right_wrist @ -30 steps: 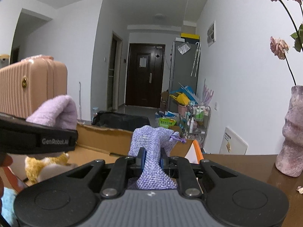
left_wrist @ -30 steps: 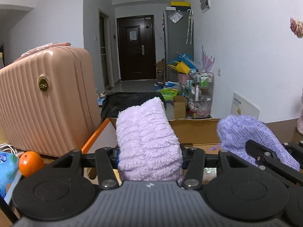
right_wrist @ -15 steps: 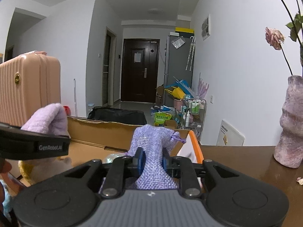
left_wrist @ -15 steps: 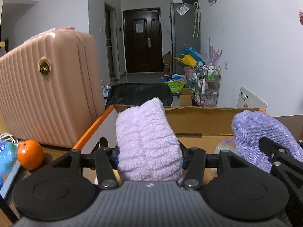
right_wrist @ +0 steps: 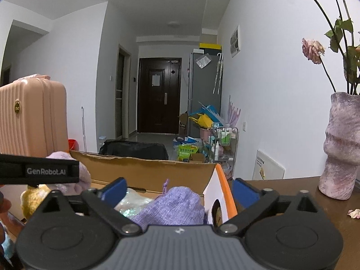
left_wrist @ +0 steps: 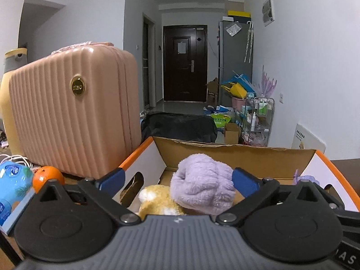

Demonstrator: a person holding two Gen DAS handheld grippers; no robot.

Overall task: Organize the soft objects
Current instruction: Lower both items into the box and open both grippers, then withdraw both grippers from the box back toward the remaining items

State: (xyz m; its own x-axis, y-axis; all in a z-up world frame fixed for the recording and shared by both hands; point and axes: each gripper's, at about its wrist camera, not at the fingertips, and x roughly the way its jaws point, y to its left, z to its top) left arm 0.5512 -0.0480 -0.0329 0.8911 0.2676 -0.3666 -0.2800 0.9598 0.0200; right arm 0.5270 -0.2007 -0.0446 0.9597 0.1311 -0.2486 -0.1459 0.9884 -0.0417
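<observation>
Your left gripper (left_wrist: 177, 181) and right gripper (right_wrist: 177, 190) have just sprung apart; the fluffy lilac towel (left_wrist: 202, 184) and purple knit pouch (right_wrist: 173, 207) lie loose inside the cardboard box (left_wrist: 236, 155).

Brown table (right_wrist: 292, 193): box (right_wrist: 157, 168), vase (right_wrist: 342, 148).

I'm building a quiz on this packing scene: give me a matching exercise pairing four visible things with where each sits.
Things:
1. fluffy lilac cloth
2. knitted purple pouch
3. orange
4. vase

Places:
A. on the brown table, right of the cardboard box
B. in the box, at its right end
C. outside the box, in front of the pink suitcase
D. in the box, against the yellow plush toy

Pairs: 1-D, 2-B, 3-C, 4-A
</observation>
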